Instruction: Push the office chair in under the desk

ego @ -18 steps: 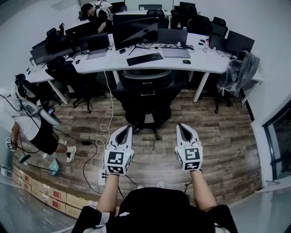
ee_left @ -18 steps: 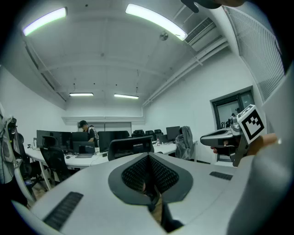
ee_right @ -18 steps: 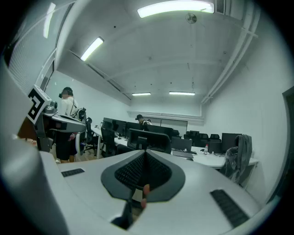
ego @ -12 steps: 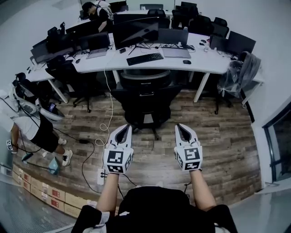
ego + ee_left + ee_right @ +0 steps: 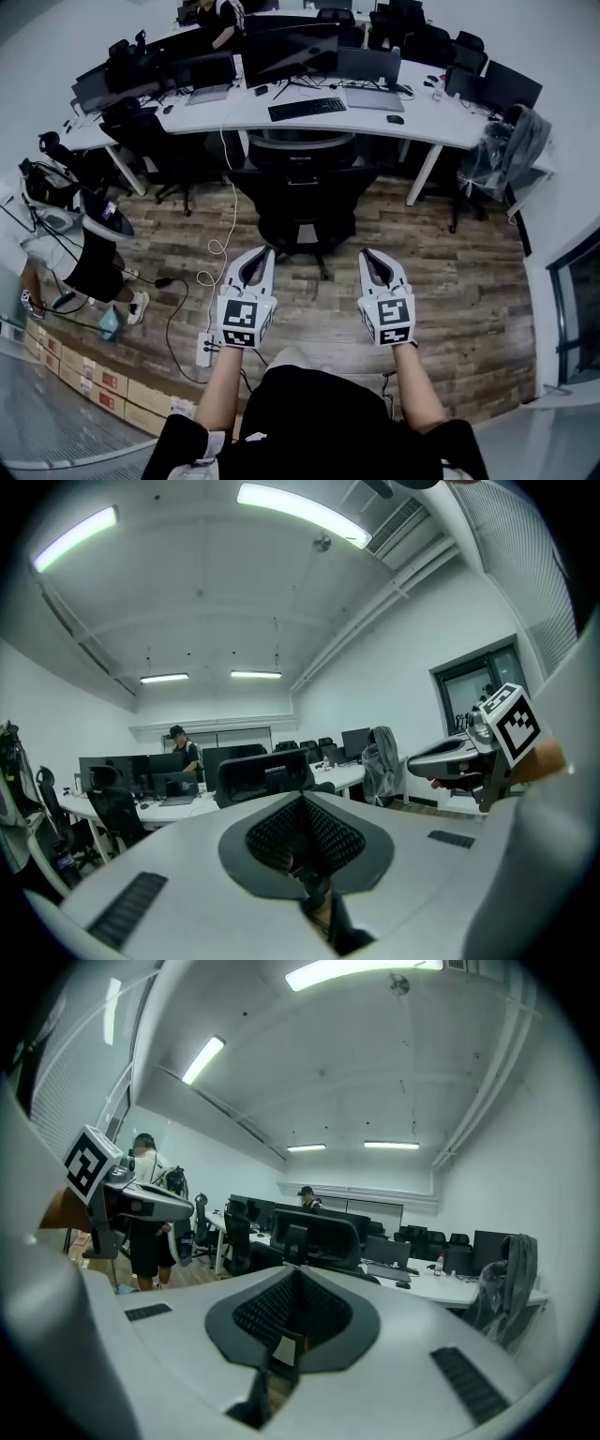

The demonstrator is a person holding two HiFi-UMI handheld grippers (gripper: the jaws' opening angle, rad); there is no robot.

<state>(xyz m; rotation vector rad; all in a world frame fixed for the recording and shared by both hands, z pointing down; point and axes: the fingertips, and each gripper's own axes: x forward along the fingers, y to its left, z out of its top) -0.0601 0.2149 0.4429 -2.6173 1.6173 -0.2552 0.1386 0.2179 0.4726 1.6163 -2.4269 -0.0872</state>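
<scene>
The black office chair (image 5: 300, 187) stands pulled out from the white desk (image 5: 427, 120), its back towards me and its seat partly under the desk edge. My left gripper (image 5: 267, 250) and right gripper (image 5: 366, 252) are held side by side, short of the chair's wheeled base and touching nothing. Both are shut and hold nothing. The left gripper view looks along its shut jaws (image 5: 302, 800) at the chair's headrest (image 5: 265, 774), with the right gripper (image 5: 466, 758) at the side. In the right gripper view the jaws (image 5: 298, 1272) point at the chair (image 5: 317, 1235).
A person (image 5: 86, 255) stands at the left by cardboard boxes (image 5: 89, 382). A white cable (image 5: 223, 246) and a power strip (image 5: 204, 348) lie on the wood floor. Monitors and a keyboard (image 5: 307, 109) sit on the desk. A draped chair (image 5: 506, 150) stands at the right.
Both grippers stay shut and side by side, edging slightly towards the chair. The view has shifted a little, and the person at the left has stepped along the floor.
</scene>
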